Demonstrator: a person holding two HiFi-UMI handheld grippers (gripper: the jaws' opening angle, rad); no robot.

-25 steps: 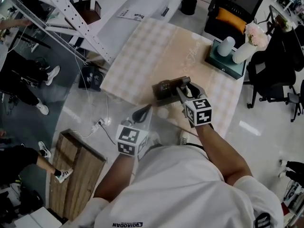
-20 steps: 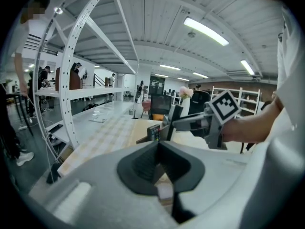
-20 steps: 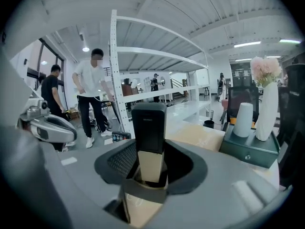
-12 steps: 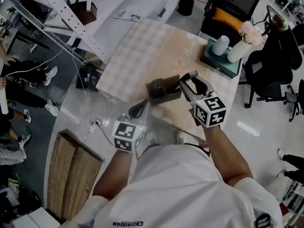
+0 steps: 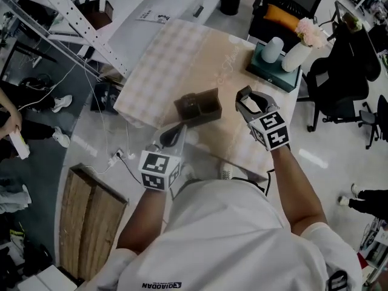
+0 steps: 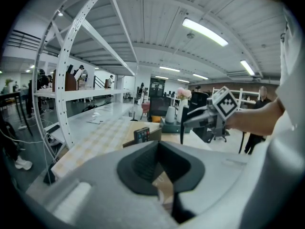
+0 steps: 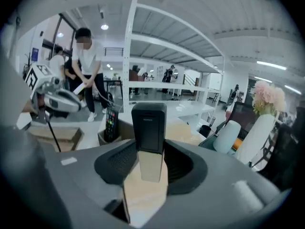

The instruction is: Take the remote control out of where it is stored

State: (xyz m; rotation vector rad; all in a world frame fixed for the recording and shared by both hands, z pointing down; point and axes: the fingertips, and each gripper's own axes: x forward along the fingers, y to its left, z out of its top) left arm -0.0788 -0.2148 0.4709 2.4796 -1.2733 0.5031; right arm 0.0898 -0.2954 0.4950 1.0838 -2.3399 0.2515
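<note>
Remote control (image 7: 148,123) in right claw (image 5: 245,97), storage box (image 5: 200,115) nearby, flower vase (image 5: 295,57) beyond

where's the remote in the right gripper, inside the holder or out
Out. The right gripper is clamped on the remote, well apart from the brown holder.

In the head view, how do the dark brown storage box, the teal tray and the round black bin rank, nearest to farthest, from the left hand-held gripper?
1. Dark brown storage box: just ahead of the left hand-held gripper, on the table.
2. Teal tray: at the table's far right corner.
3. Round black bin: on the floor beyond the table.
</note>
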